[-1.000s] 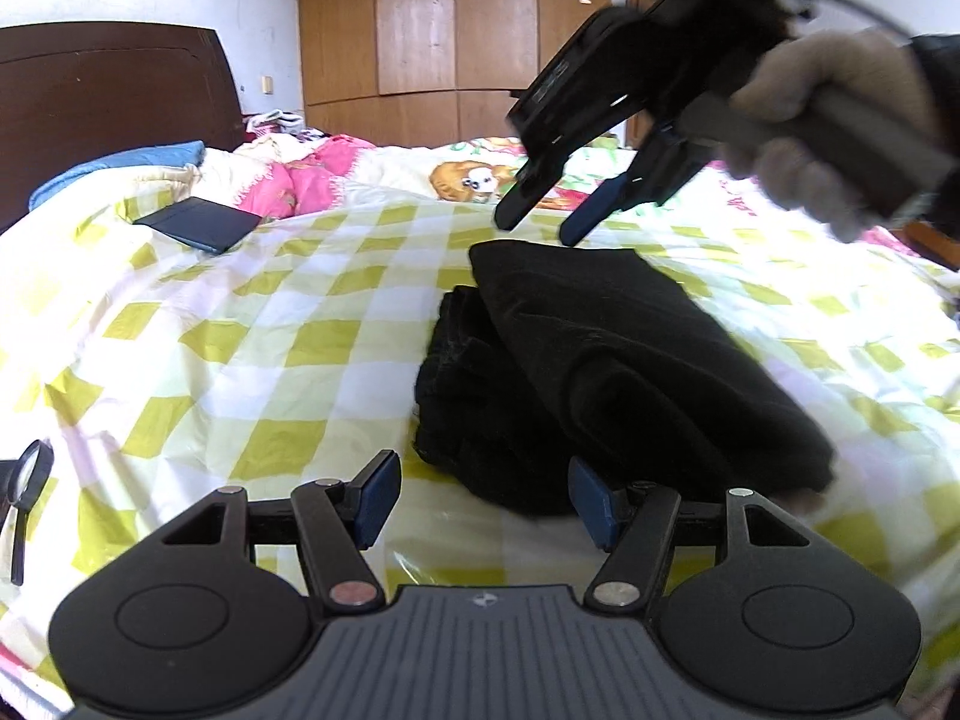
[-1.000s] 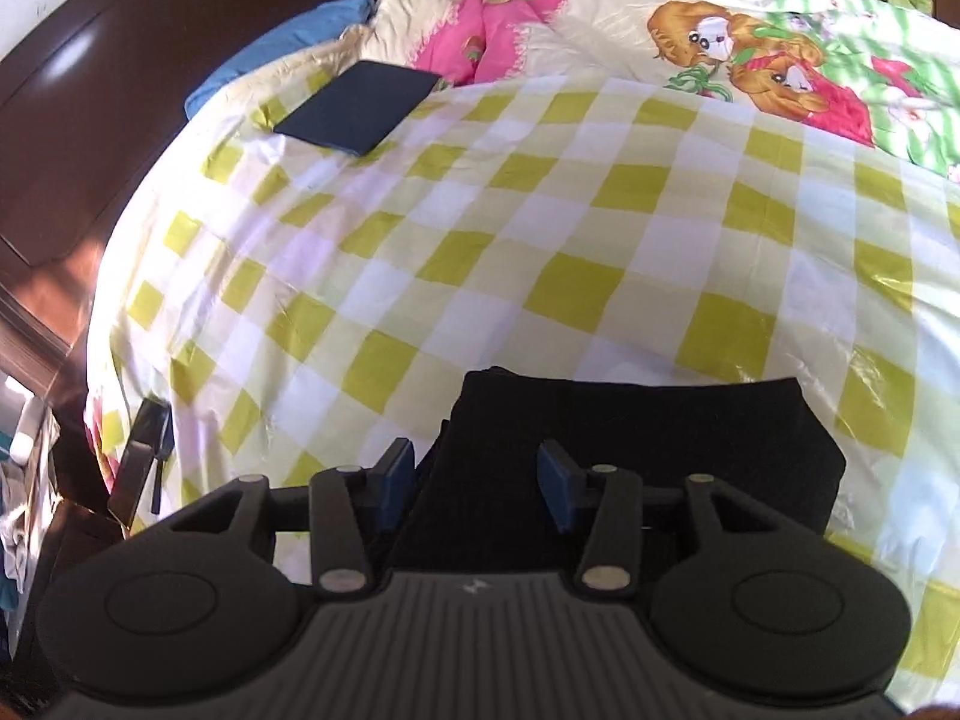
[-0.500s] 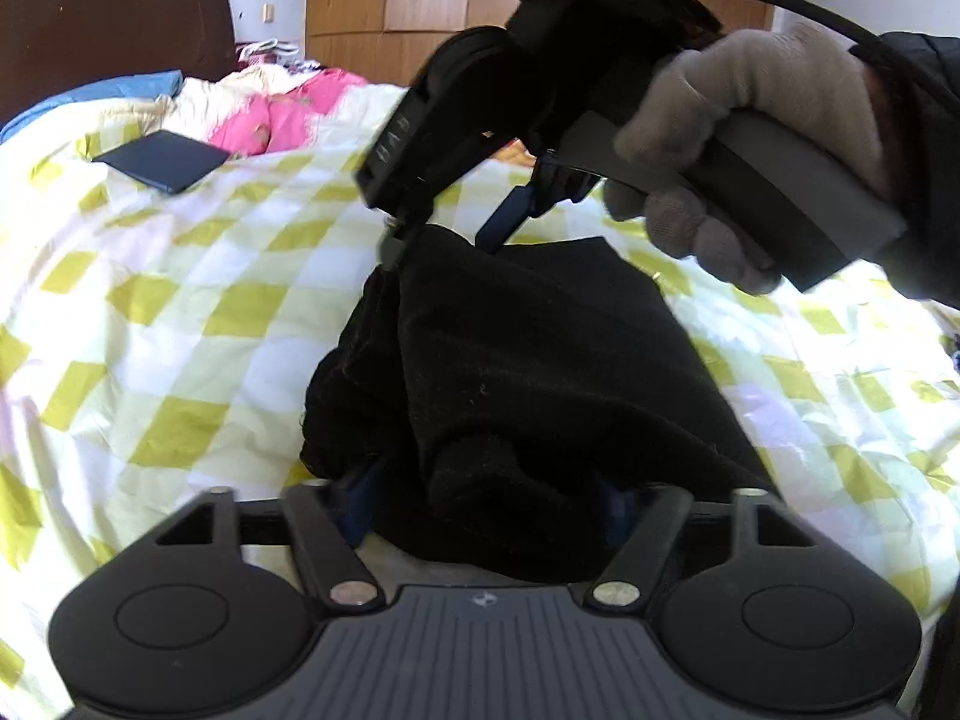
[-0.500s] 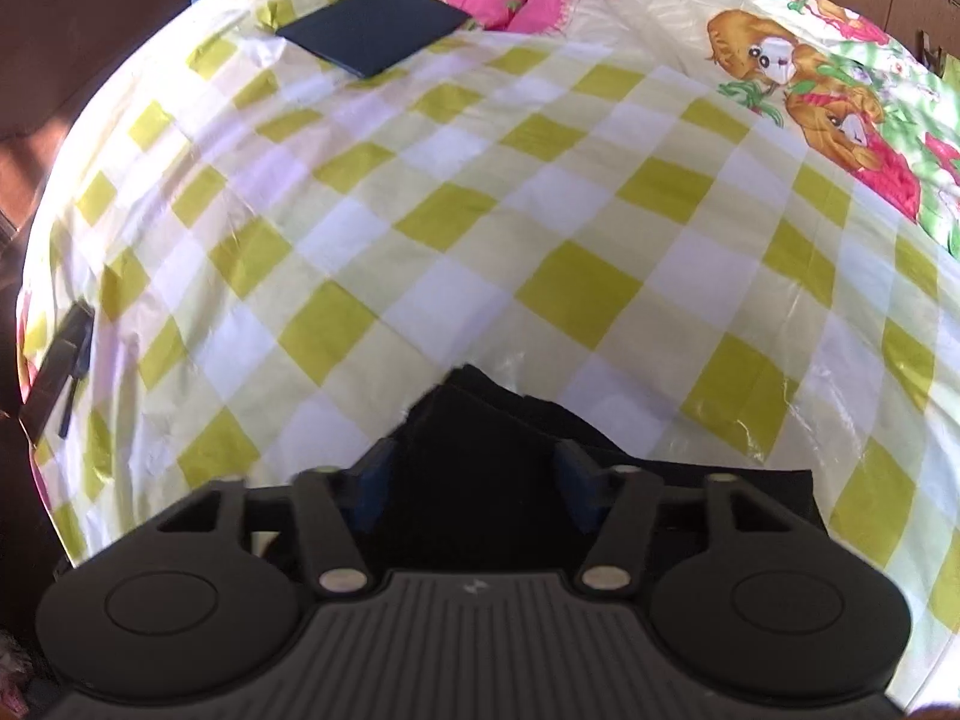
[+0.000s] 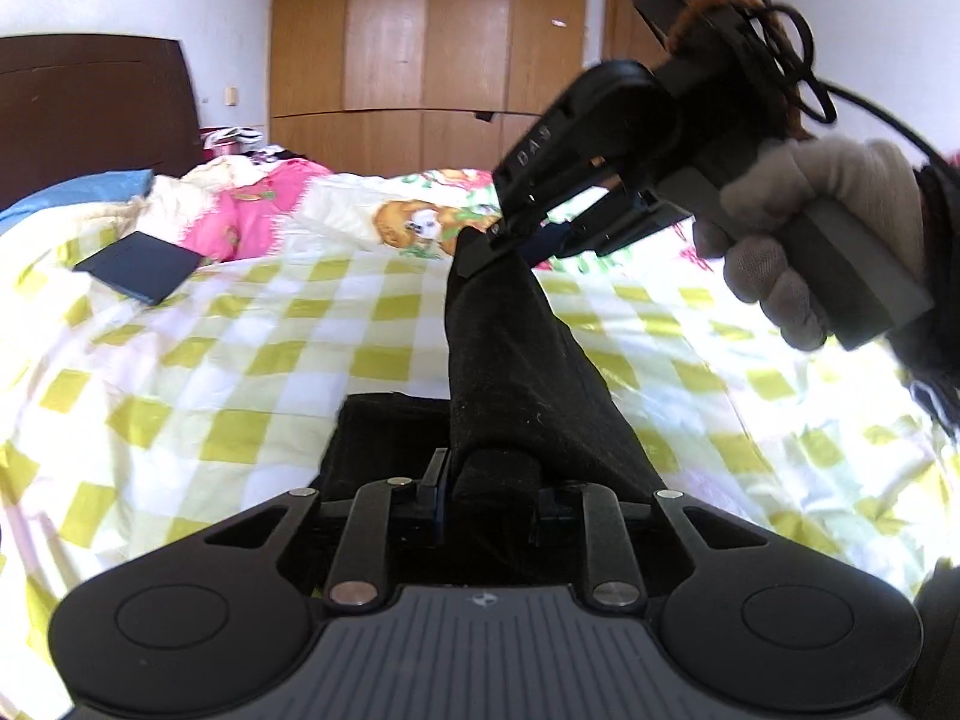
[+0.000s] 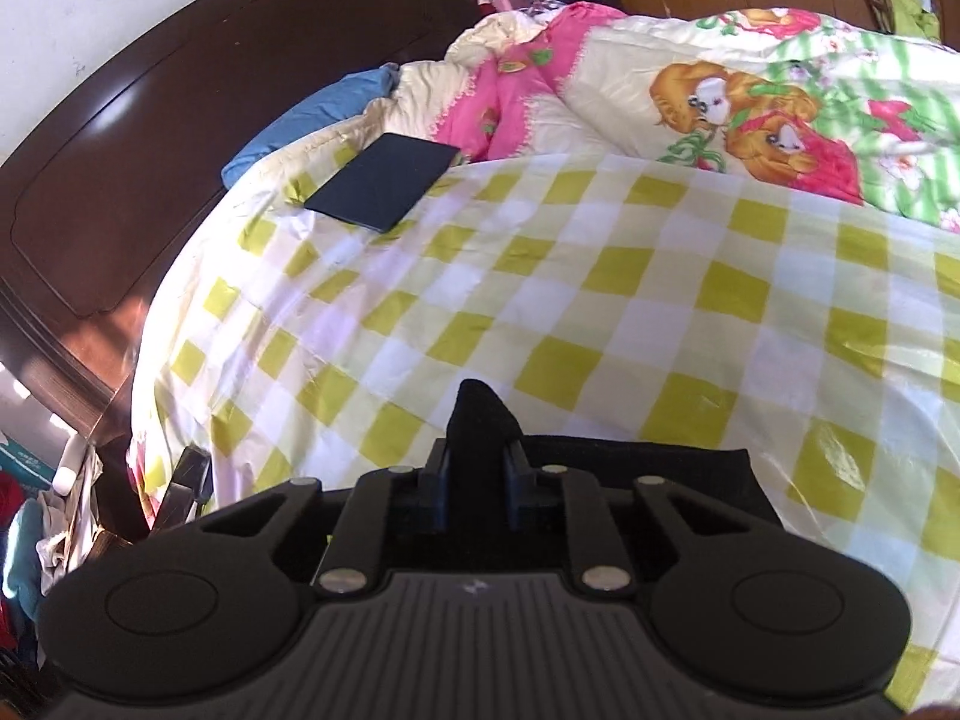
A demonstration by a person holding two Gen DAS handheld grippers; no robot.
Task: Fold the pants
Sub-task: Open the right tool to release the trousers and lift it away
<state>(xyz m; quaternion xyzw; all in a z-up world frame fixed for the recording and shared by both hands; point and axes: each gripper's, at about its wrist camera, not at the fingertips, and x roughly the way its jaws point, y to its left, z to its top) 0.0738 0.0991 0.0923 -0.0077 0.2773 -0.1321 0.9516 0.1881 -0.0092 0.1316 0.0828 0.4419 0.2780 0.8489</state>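
Note:
Black pants (image 5: 510, 360) lie on a yellow-checked bed sheet (image 5: 240, 360), with one fold lifted into a taut ridge between my two grippers. My left gripper (image 5: 491, 495) holds the near end; its jaws are closing and the pads press the fabric. The right gripper (image 5: 510, 246), held by a gloved hand (image 5: 798, 228), pinches the far end above the bed. In the right wrist view, the right gripper (image 6: 476, 480) is closing on a peak of black cloth (image 6: 478, 408), and the rest of the pants (image 6: 660, 468) lies flat beneath.
A dark blue flat book (image 5: 141, 264) lies near the pillow end, also seen as the book (image 6: 384, 180). A pink and cartoon-print quilt (image 6: 750, 96) is bunched at the far side. A dark headboard (image 6: 120, 138) and the bed's left edge with floor clutter (image 6: 54, 510) bound the space.
Both grippers went from open above the flat pants to closed on the fabric. They have risen, pulling a fold of the pants up off the bed.

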